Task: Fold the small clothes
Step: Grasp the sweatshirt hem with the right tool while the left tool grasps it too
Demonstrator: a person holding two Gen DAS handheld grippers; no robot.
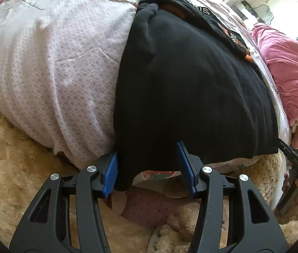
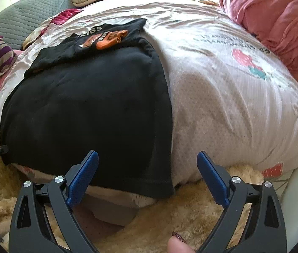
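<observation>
Both tools are black two-finger grippers with ribbed blue pads, each seen from its own wrist camera at the bottom of the frame. In the left wrist view, the left gripper [image 1: 149, 166] has its jaws partly apart, with the lower left corner of a black cotton garment [image 1: 191, 88] hanging between them. The left pad lies against the cloth's edge, while the right pad stands clear of it, so the cloth is not pinched. The right gripper [image 2: 146, 177] has its jaws spread wide at the bottom centre of the right wrist view, with the garment's hem and lower right corner just above and between them, neither pad pressing on it.

That black garment lies spread flat over the near edge of a pale pink patterned bedspread [image 2: 222, 97], its hem draping over the side towards a cream fluffy rug [image 2: 170, 215] below. A second black garment with orange and white lettering [image 2: 98, 38] lies at its far end, towards the top of both frames. A crumpled pink blanket [image 2: 275, 16] fills the upper right of the right wrist view, and a grey quilted pillow [image 2: 22, 14] sits in the upper left. A fingertip with a dark glittery nail [image 2: 178, 242] shows at the bottom edge.
</observation>
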